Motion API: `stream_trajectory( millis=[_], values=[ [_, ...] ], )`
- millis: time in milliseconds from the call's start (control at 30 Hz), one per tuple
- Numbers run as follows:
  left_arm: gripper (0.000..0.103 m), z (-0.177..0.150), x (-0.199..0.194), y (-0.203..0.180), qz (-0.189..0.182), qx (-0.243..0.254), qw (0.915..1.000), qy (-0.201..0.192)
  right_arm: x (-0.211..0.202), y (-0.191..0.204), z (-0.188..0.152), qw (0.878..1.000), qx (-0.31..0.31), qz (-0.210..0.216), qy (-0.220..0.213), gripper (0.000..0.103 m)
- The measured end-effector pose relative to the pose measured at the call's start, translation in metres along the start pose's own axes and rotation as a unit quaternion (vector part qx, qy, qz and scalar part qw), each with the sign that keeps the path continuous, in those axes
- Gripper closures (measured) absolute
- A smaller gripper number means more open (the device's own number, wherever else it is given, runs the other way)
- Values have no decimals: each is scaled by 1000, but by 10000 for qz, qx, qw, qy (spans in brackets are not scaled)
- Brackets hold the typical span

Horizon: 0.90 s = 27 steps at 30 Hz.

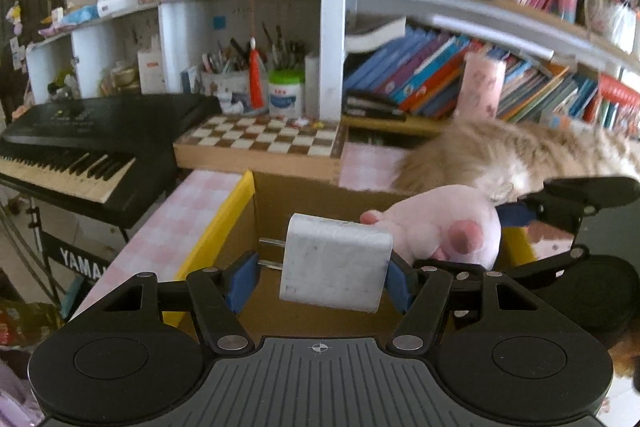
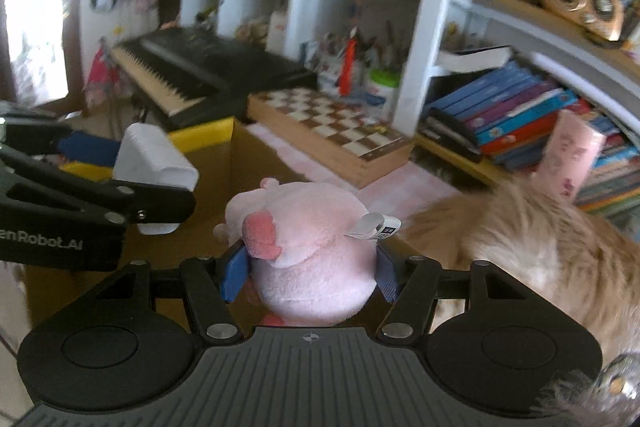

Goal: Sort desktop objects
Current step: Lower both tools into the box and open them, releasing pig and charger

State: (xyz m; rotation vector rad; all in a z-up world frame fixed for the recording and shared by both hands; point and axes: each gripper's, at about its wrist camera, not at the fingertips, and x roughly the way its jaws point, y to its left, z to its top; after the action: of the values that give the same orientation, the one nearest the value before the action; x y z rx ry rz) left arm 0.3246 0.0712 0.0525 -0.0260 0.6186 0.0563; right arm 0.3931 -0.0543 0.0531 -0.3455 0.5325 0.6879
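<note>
My left gripper (image 1: 320,279) is shut on a white plug charger (image 1: 336,263), its two metal prongs pointing left, held over an open cardboard box (image 1: 276,195) with a yellow flap. My right gripper (image 2: 310,273) is shut on a pink plush toy (image 2: 312,255) with a white tag, also above the box (image 2: 240,163). In the left wrist view the plush (image 1: 448,223) sits just right of the charger, with the right gripper's arm behind it. In the right wrist view the charger (image 2: 154,155) and the left gripper show at the left.
A long-haired cat (image 2: 540,239) lies on the pink checked desk just right of the box. A chessboard (image 1: 260,139), pen pots, a black keyboard (image 1: 92,147) and shelves of books (image 1: 460,75) stand behind.
</note>
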Motion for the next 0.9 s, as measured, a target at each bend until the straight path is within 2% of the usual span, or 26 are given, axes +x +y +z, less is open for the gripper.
stream_trajectory(
  millis=[167,267,467,700,767,833,900],
  values=[
    [37,-2,25,-3,86,72,9990,444,30,-4,0,9977,-461,267,416,42],
    [37,1,28,-5,110,215,9986,470,45,-1,-3,9930,-787,452,758,43],
    [36,3,37,-6,168,328,9955,871,53,4,1,9864,-1153,641,984,42],
    [35,3,37,-8,175,339,9956,859,52,3,0,9867,-1089,633,1027,42],
    [30,3,37,-7,193,305,9956,862,52,3,0,9875,-1046,601,1018,41],
    [18,4,36,-5,223,153,9962,828,51,3,0,9885,-1037,518,967,39],
    [14,3,32,-3,195,44,9971,732,50,3,1,9899,-1041,417,863,34]
  ],
)
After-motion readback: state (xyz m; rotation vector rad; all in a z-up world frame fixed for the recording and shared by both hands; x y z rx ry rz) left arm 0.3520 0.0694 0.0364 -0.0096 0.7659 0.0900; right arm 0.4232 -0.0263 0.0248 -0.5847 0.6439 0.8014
